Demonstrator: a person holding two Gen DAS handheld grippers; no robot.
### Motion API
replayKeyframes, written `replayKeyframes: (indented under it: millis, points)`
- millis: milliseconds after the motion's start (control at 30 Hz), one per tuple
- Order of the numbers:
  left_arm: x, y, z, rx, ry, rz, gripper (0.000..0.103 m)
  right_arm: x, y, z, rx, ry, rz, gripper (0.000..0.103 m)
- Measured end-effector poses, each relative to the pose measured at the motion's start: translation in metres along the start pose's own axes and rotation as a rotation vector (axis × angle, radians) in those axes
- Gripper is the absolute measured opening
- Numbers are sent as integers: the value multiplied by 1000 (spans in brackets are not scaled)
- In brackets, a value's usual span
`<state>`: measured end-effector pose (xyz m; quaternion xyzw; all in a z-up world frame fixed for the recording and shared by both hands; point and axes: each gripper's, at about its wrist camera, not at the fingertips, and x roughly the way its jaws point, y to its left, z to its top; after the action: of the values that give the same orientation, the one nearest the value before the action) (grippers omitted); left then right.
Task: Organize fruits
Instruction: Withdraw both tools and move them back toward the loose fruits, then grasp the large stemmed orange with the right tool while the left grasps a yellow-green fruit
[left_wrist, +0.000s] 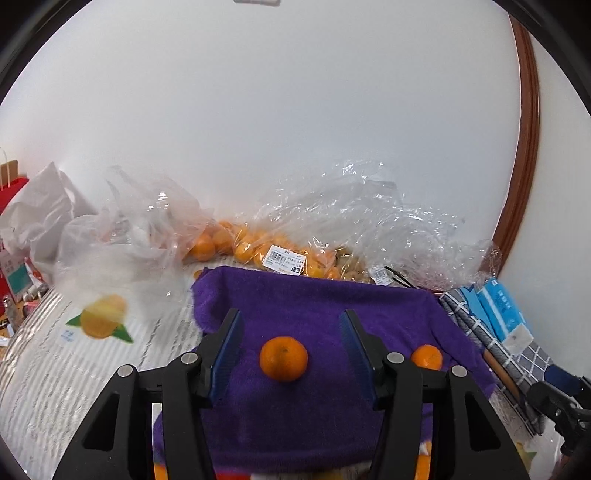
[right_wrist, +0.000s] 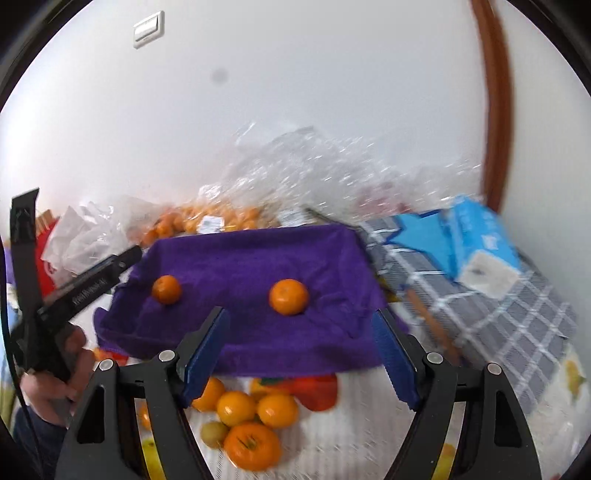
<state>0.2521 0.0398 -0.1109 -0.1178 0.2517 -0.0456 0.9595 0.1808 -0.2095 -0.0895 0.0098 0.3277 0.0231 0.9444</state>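
Observation:
Two mandarins lie on a purple towel (left_wrist: 314, 413). In the left wrist view one mandarin (left_wrist: 283, 358) sits between the open fingers of my left gripper (left_wrist: 291, 328); the other (left_wrist: 426, 357) is to its right. In the right wrist view the same two mandarins (right_wrist: 288, 296) (right_wrist: 167, 289) lie on the towel (right_wrist: 251, 258) ahead of my open, empty right gripper (right_wrist: 299, 325). The left gripper (right_wrist: 92, 284) shows at the left, held by a hand. A clear bag of many mandarins (left_wrist: 258, 247) lies behind the towel.
Crumpled clear plastic bags (left_wrist: 369, 206) line the wall. A checked cloth (right_wrist: 498, 314) and a blue tissue pack (right_wrist: 476, 240) lie to the right. The tablecloth (right_wrist: 332, 435) carries printed fruit pictures. White bags (left_wrist: 48, 218) and clutter stand at the far left.

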Motion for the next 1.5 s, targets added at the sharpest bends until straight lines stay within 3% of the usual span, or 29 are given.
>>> replayKeyframes:
  millis: [300, 433, 667, 800, 900, 1133, 1300, 1500]
  points:
    - [-52, 29, -37, -20, 62, -32, 52, -19, 10, -34, -2, 82, 6, 71]
    - [-62, 44, -54, -41, 109, -7, 52, -10, 28, -46, -1, 149, 49, 60]
    - [-66, 69, -64, -135, 164, 23, 52, -13, 44, -63, -52, 125, 53, 58]
    - [-56, 74, -66, -167, 209, 20, 52, -8, 38, -74, -38, 159, 47, 49]
    - [-50, 69, -68, -141, 231, 12, 52, -1, 31, -79, -21, 198, 62, 41]
    - [-52, 52, -70, -53, 216, -13, 52, 17, 34, -84, -64, 207, 62, 44]
    - [-56, 42, -69, -21, 202, -73, 52, 26, 38, -83, -109, 220, 45, 44]
    - [-53, 34, -72, 5, 231, -126, 53, 17, 32, -87, -111, 205, 52, 43]
